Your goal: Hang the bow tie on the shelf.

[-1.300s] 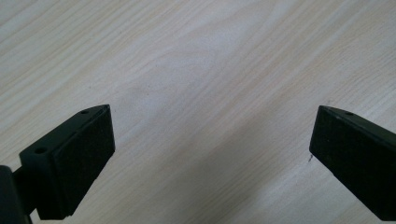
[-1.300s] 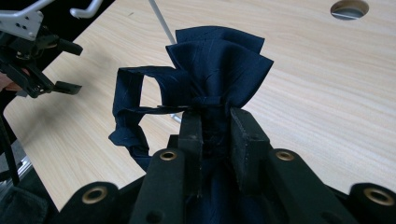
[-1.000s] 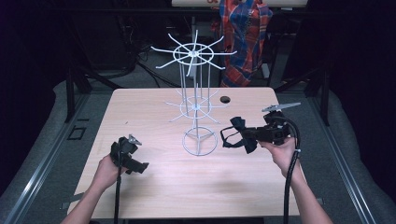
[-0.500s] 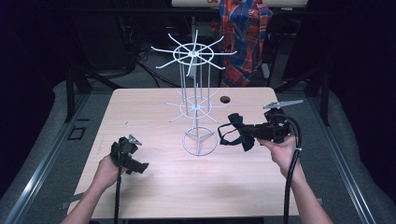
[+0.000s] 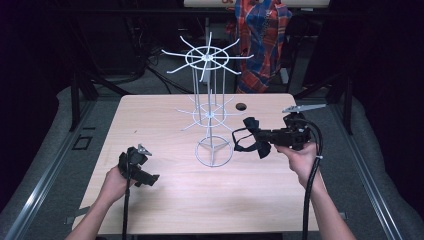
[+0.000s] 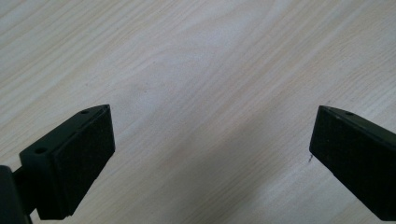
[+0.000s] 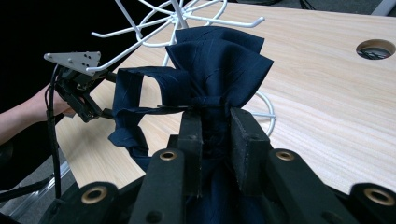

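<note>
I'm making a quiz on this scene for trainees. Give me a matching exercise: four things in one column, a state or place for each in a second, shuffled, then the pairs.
Things:
1. bow tie
2. left gripper
3. wire rack
4. round hole

States or places:
A. stands upright mid-table, hooks bare
B. jaws wide apart over bare wood
C. pinched between the right gripper's jaws, above the table
D. in the tabletop, near the far edge

Pairs: 1-C, 2-B, 3-A, 4-D
</note>
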